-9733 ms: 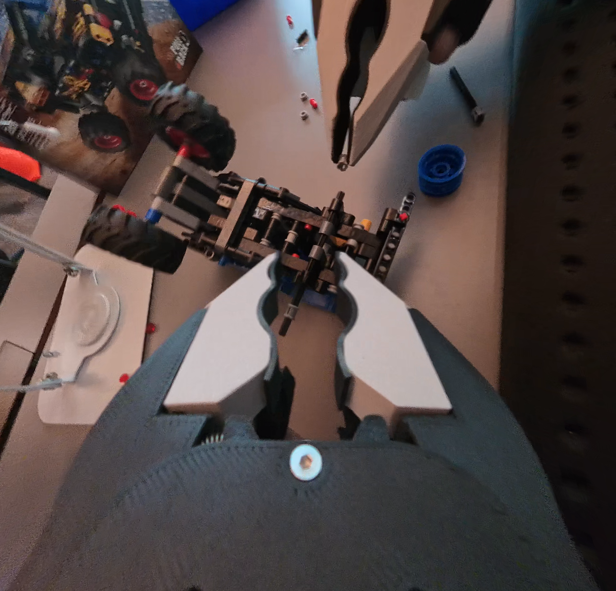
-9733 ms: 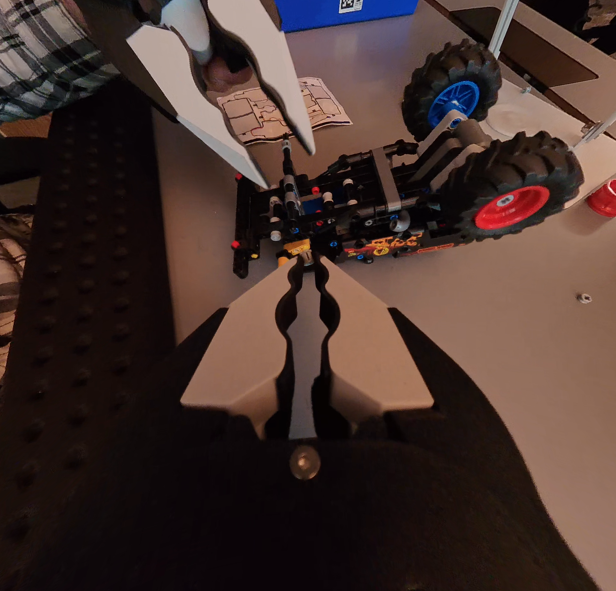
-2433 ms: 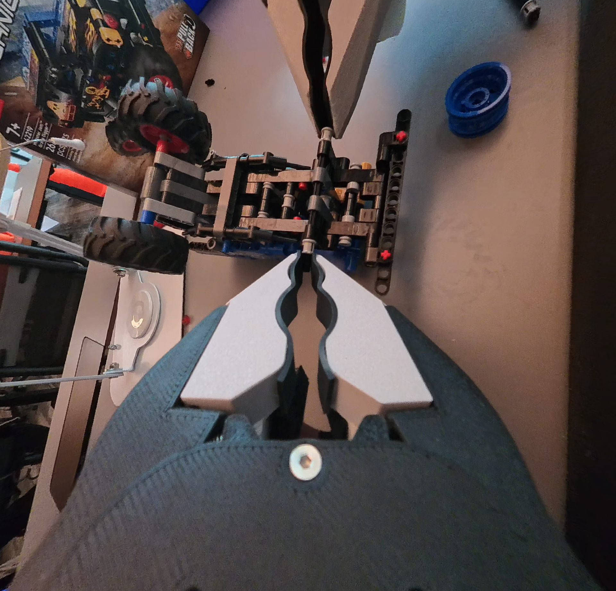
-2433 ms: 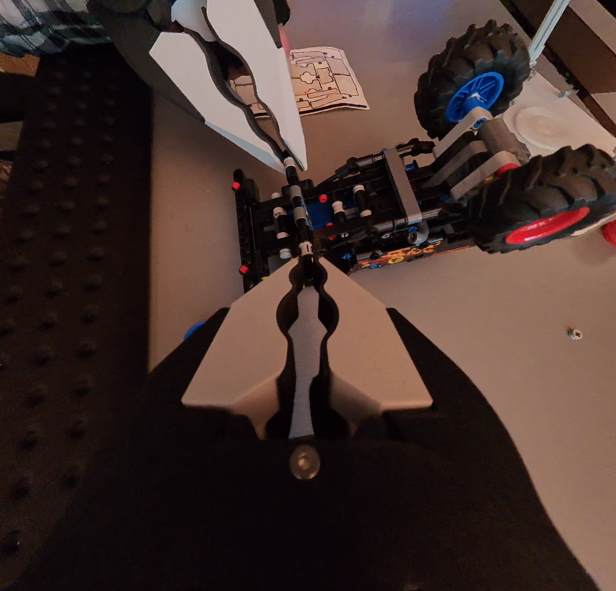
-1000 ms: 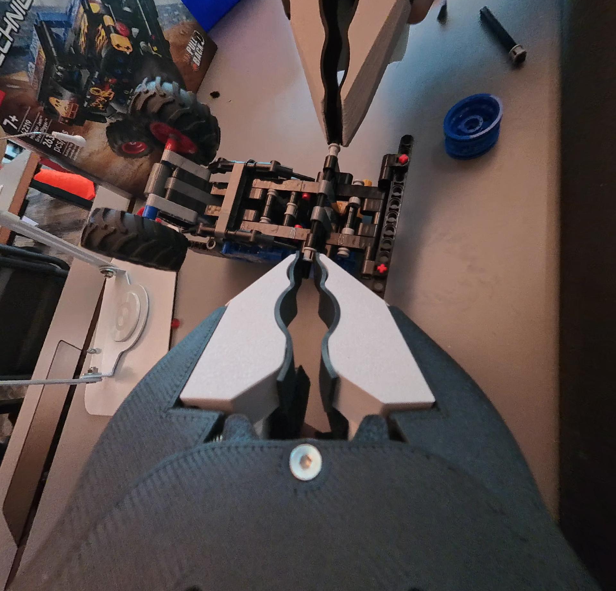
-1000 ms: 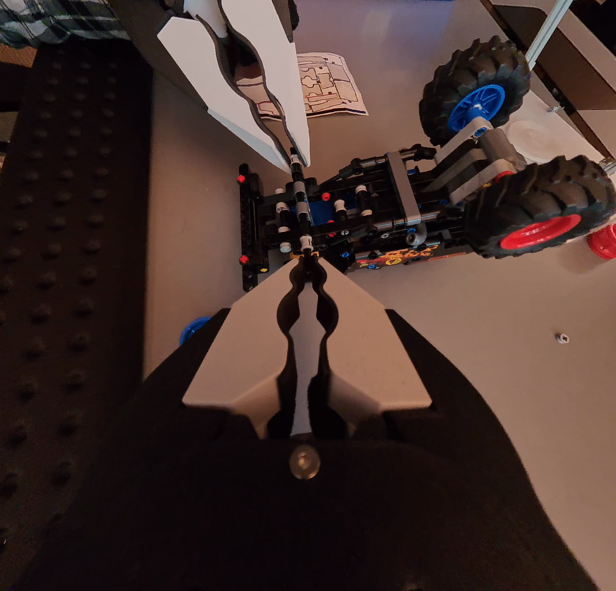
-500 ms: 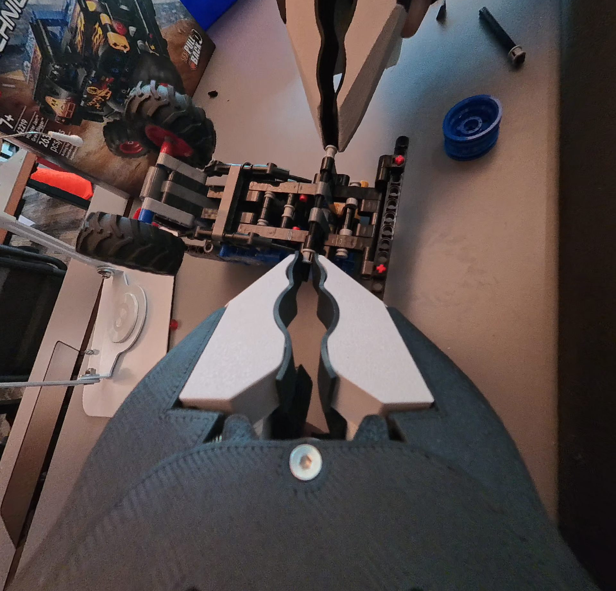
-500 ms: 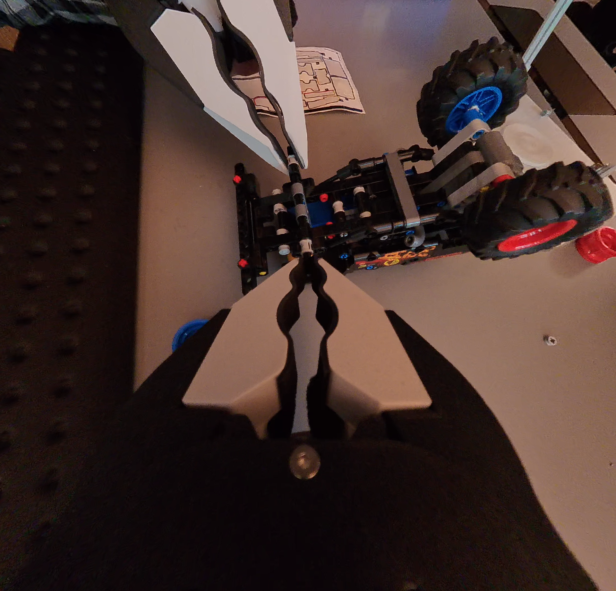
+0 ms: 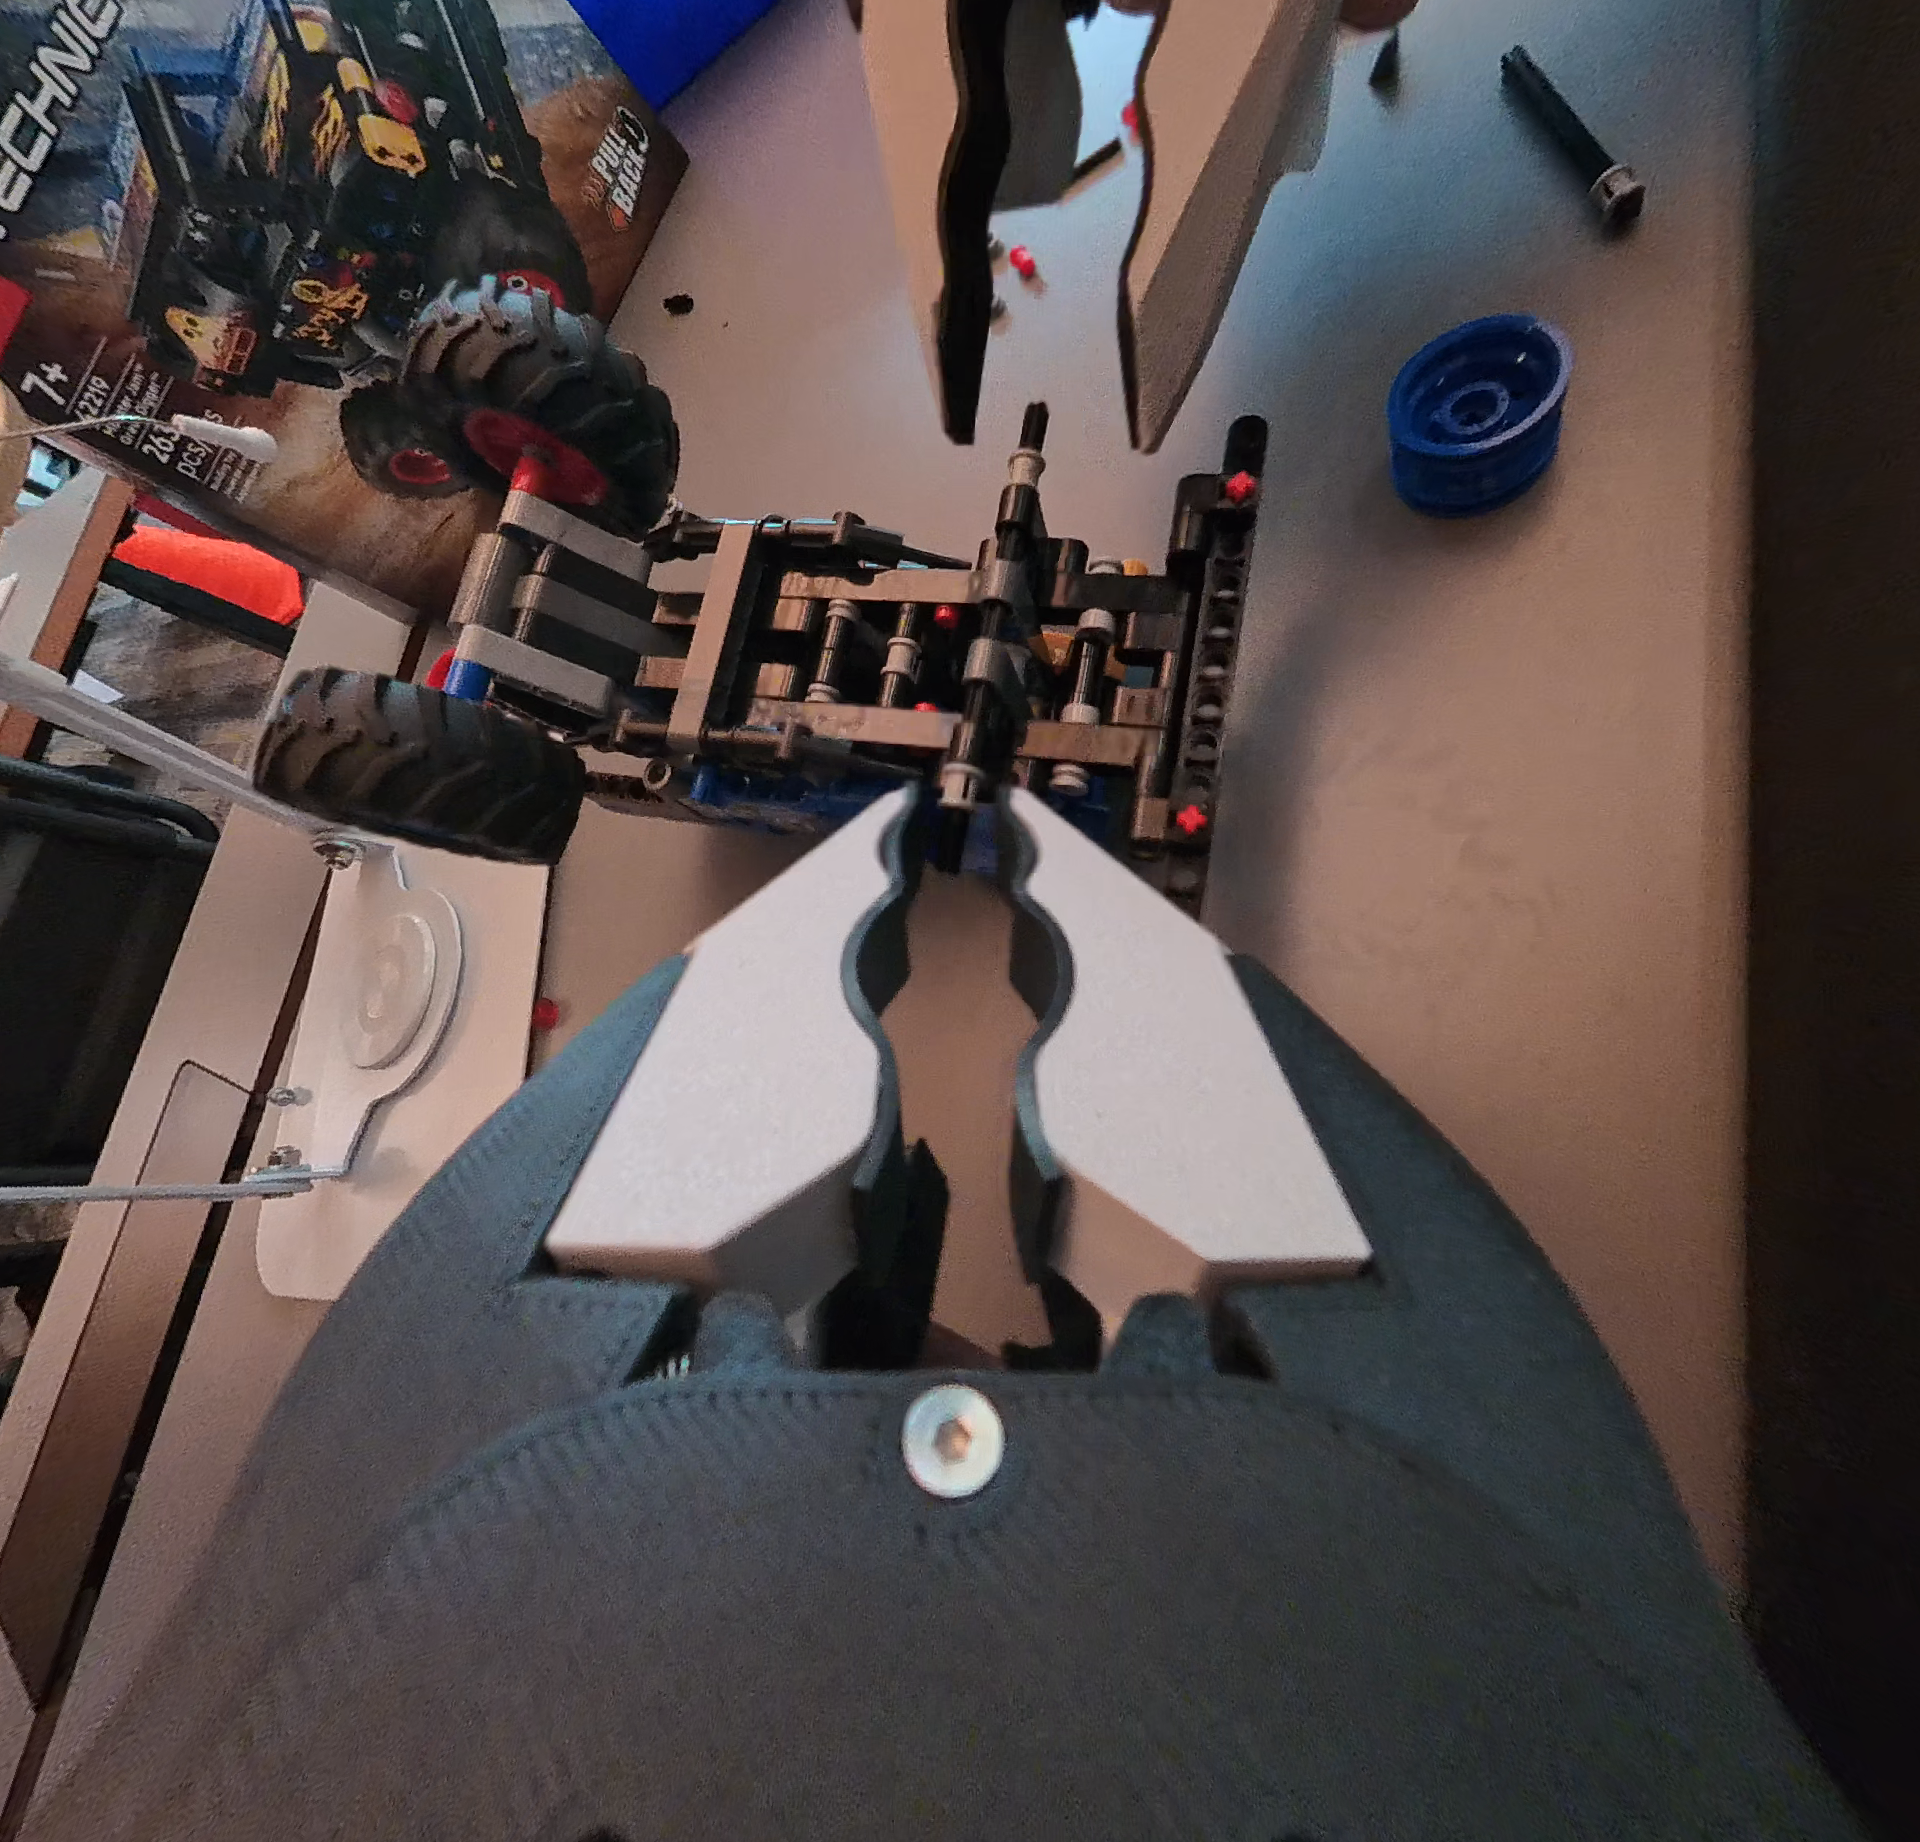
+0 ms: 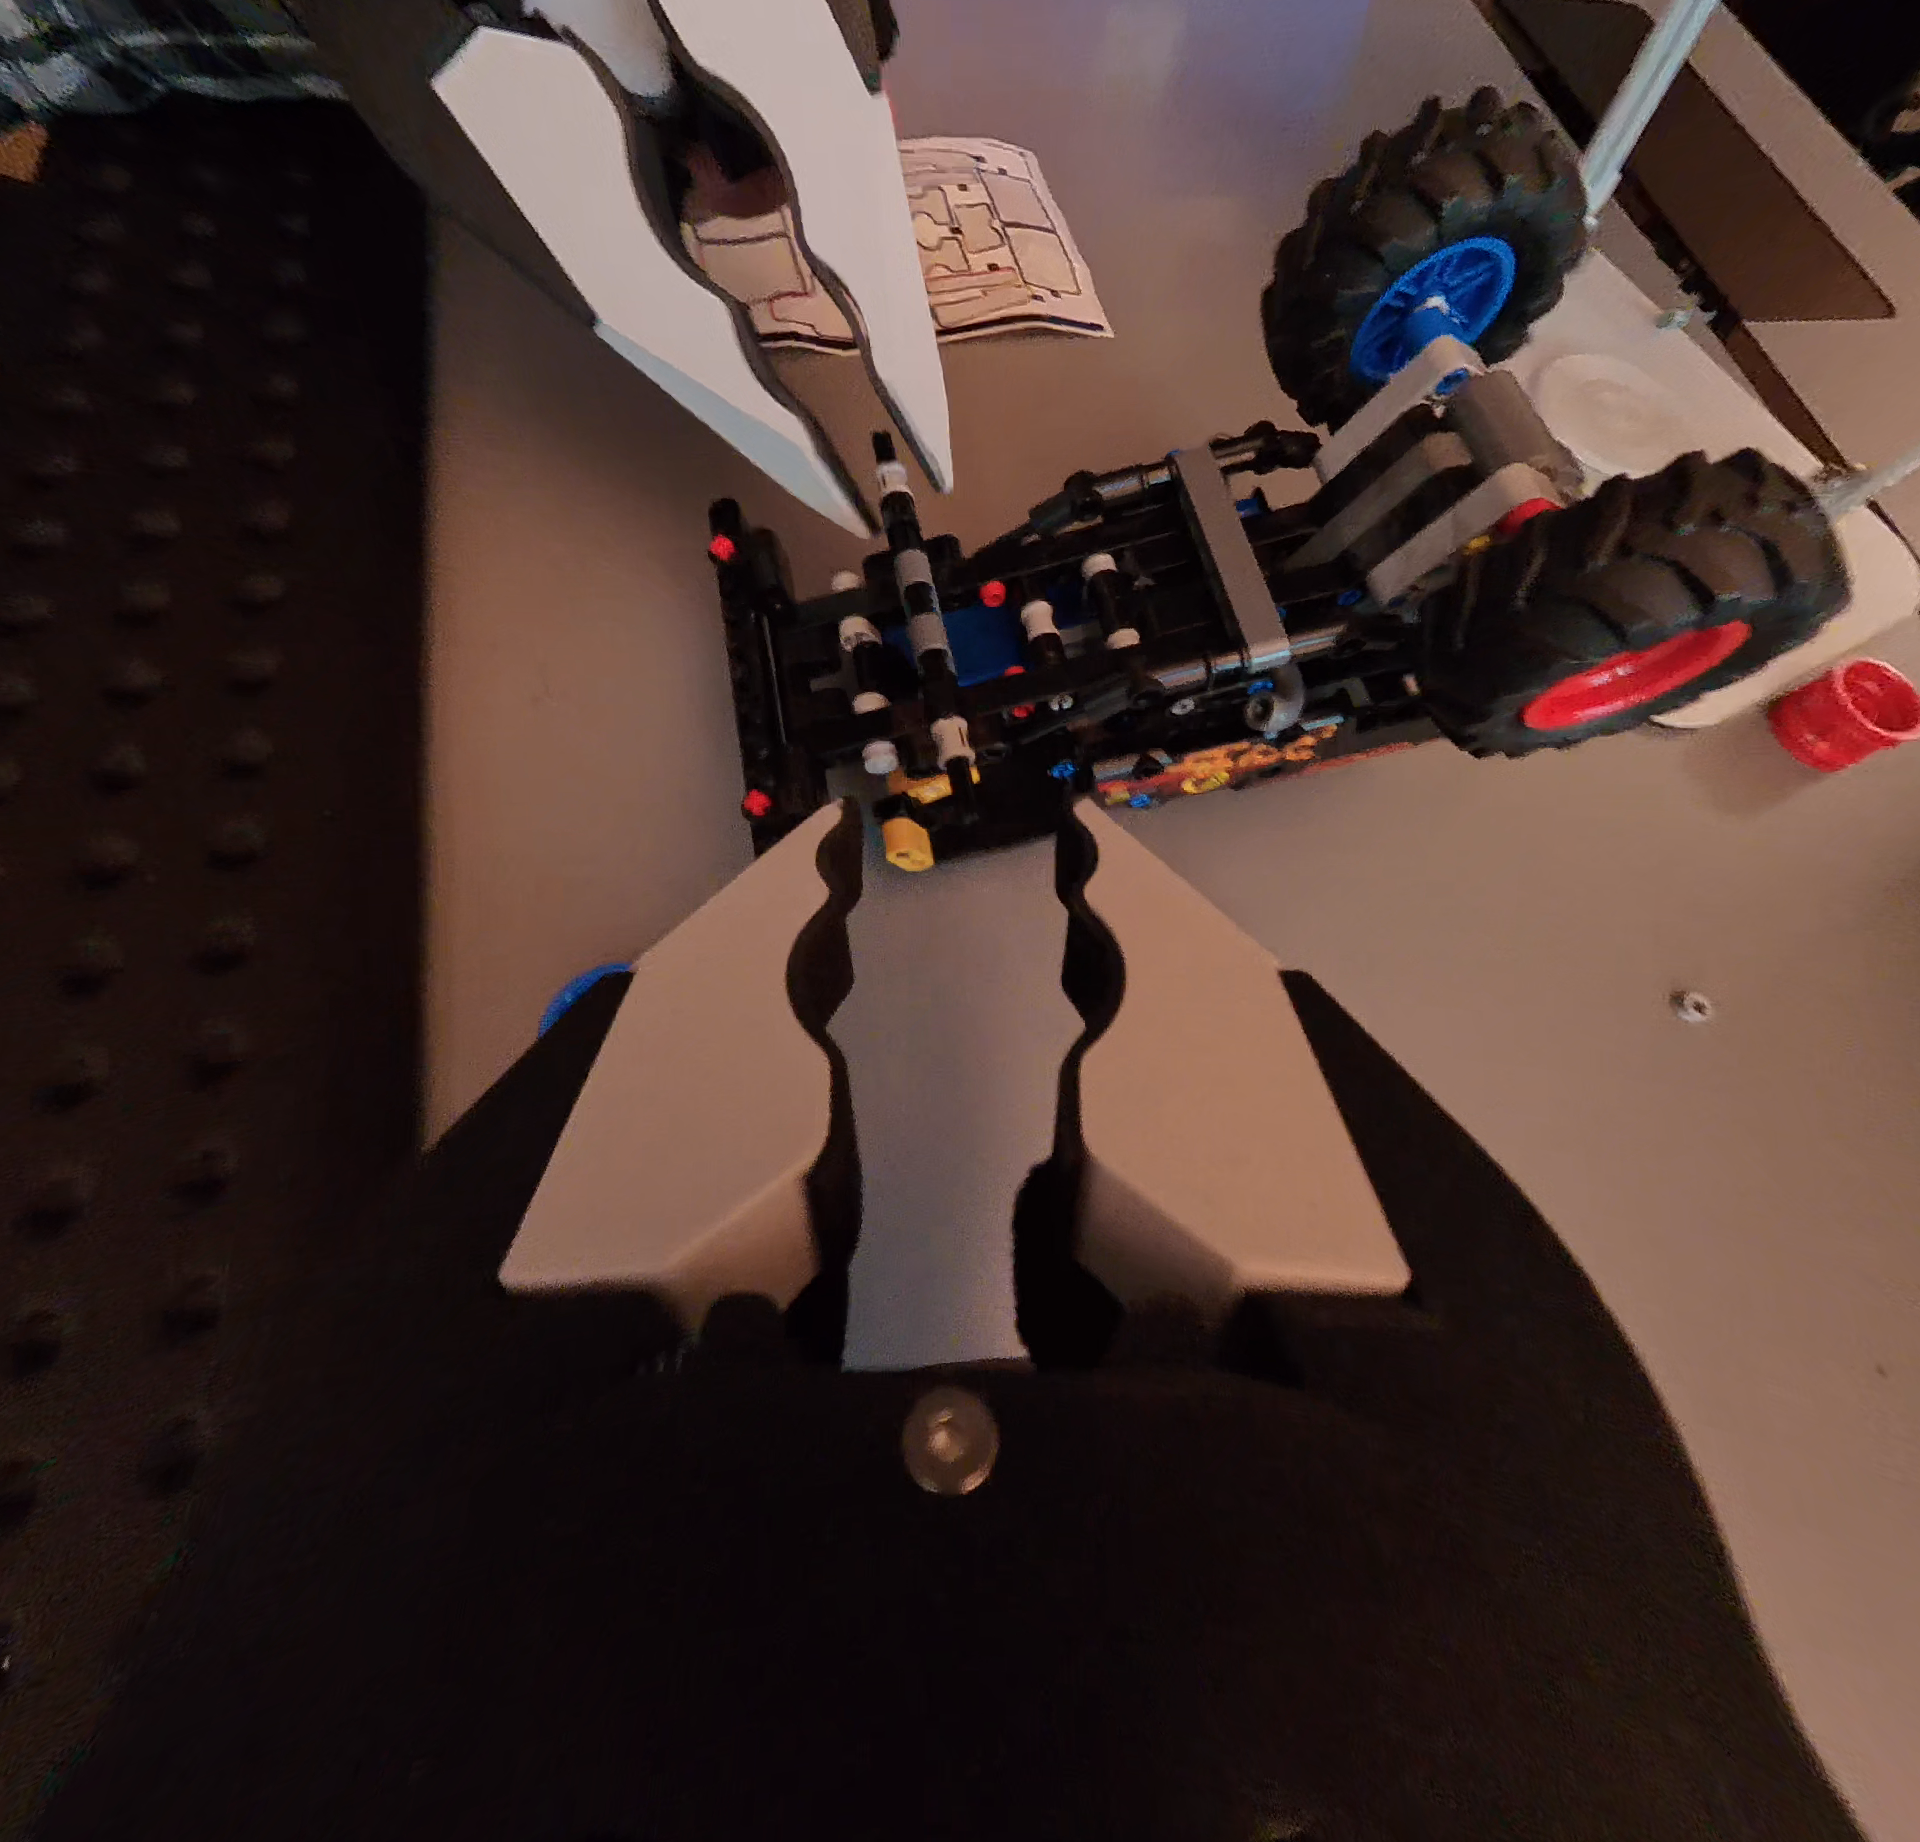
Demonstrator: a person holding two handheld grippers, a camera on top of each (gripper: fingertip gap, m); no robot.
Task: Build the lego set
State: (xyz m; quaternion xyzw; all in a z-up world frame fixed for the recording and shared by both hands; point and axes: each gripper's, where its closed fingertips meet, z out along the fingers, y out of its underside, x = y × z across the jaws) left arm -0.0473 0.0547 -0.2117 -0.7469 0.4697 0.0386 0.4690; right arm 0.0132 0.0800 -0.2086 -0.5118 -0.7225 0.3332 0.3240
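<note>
Left wrist view: left tool (image 9: 961, 821) slightly parted around the near end of the black axle (image 9: 992, 639), no firm grip evident. Truck frame (image 9: 883, 670) lies on the surface (image 9: 1455, 909), long axis left-right, wheels left.

Right wrist view: right tool (image 10: 956, 826) wide open, empty, at the truck frame's near side. Risk: the unheld axle could slide crooked if nudged.

Loose blue rim (image 10: 582, 992) mostly hidden behind right tongs (image 10: 956, 826).
</note>
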